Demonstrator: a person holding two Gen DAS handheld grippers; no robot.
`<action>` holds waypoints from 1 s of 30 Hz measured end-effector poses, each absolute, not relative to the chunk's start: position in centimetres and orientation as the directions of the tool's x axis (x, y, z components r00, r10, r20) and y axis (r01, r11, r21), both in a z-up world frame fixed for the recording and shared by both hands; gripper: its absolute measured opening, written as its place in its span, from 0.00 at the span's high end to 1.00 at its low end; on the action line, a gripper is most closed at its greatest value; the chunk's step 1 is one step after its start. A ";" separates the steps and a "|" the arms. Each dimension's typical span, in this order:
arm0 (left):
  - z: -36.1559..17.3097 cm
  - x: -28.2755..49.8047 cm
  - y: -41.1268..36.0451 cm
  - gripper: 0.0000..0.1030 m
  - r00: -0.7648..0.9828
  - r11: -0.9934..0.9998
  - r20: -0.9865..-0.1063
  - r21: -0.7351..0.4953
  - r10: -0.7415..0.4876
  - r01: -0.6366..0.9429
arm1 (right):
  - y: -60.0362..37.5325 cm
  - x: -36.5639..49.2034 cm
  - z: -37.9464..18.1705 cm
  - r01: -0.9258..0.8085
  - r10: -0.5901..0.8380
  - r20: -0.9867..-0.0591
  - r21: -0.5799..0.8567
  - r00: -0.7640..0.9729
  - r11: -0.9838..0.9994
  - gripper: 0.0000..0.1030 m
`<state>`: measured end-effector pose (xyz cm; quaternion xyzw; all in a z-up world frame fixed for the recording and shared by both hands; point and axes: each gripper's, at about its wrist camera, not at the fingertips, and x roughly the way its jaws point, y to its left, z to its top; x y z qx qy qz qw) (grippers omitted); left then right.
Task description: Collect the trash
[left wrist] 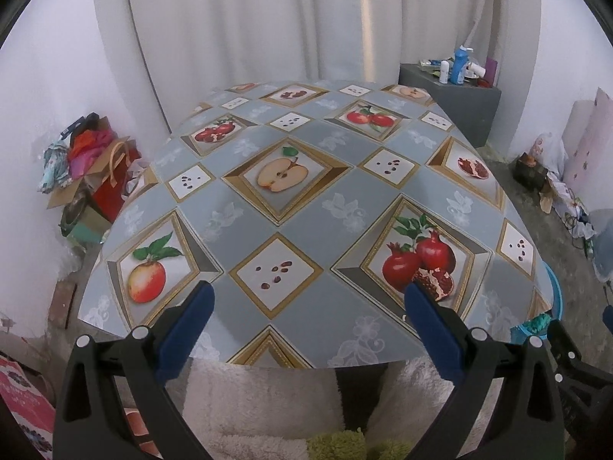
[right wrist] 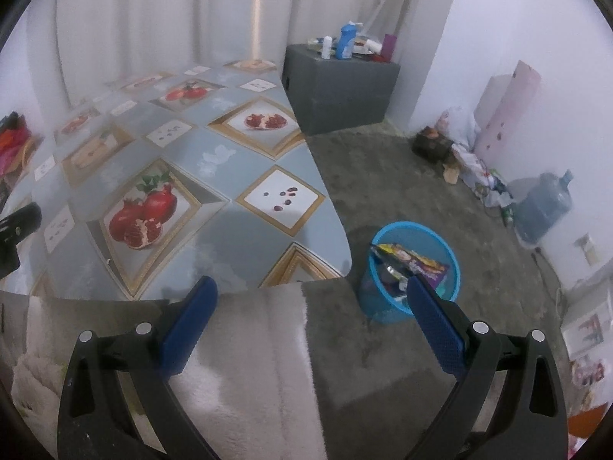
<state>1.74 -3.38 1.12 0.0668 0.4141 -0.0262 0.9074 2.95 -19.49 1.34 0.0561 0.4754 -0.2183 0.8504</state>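
Both the left gripper (left wrist: 308, 299) and right gripper (right wrist: 312, 293) gape wide, empty, wrappers (right wrist: 412, 262) filling the blue bin (right wrist: 383, 306)

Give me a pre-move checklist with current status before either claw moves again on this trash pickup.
1. Left claw open and holding nothing: ok.
2. Right claw open and holding nothing: ok.
3. Blue bin upright on the floor beside the table corner: ok.
4. Wrappers lie inside the bin: ok.
5. Trash left on the tablecloth: none seen in either view: ok.
6. Trash left on the floor outside these views: cannot tell.
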 end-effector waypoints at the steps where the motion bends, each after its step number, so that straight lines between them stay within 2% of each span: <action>1: 1.1 1.8 -3.5 0.05 0.654 0.989 -0.756 0.100 0.006 0.106 | -19.5 3.0 1.3 0.424 -0.319 -0.833 -0.114 0.451 0.898 0.08; 30: 0.5 1.2 -5.2 0.05 0.624 0.982 -0.777 0.044 -0.082 0.184 | -20.5 3.0 1.2 0.458 -0.347 -0.834 -0.130 0.430 0.880 0.08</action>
